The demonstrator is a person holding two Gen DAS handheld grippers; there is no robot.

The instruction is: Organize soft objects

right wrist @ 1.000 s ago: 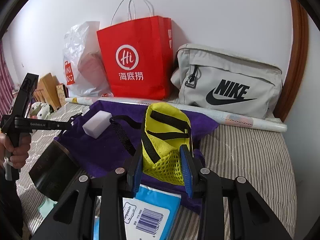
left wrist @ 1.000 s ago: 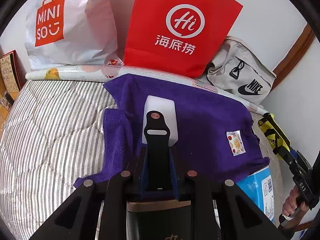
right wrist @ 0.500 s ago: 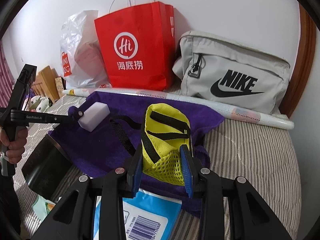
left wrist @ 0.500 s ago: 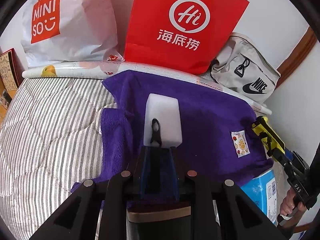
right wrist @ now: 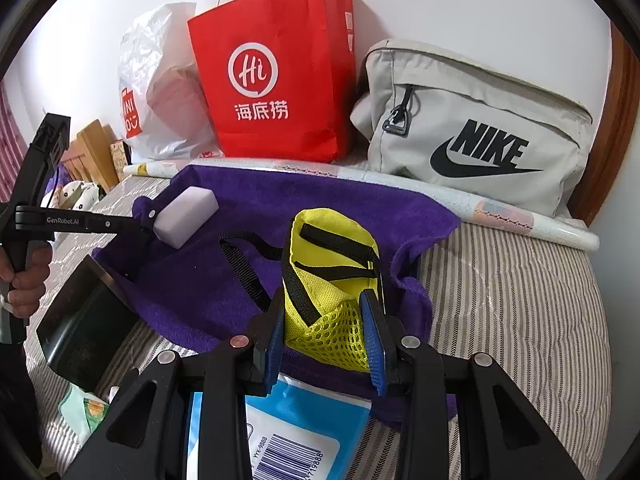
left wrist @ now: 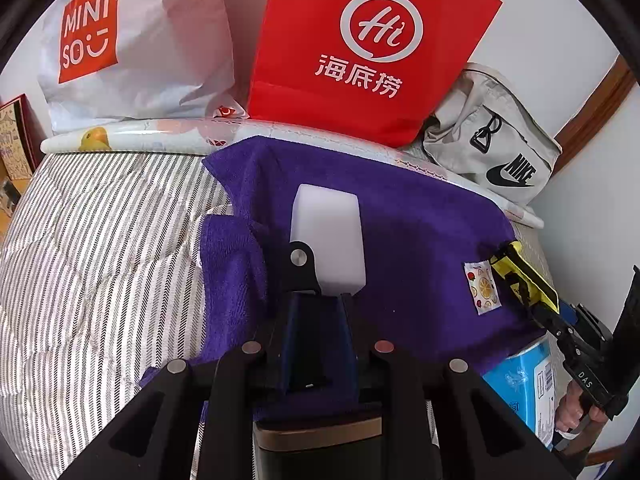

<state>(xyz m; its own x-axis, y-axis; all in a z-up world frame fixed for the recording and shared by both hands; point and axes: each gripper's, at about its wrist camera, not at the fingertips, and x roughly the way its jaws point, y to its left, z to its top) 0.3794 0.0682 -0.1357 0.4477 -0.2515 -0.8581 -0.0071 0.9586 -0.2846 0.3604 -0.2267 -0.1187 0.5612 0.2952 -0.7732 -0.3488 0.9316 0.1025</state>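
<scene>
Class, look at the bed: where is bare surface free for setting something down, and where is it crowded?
Free: the striped quilt left of the purple towel, and the stretch to the towel's right below the grey Nike bag. Crowded: the wall side, with the red paper bag and white plastic bag.

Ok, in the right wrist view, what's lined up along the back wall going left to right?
White Miniso plastic bag → red paper bag → grey Nike bag → wooden headboard edge.
</scene>
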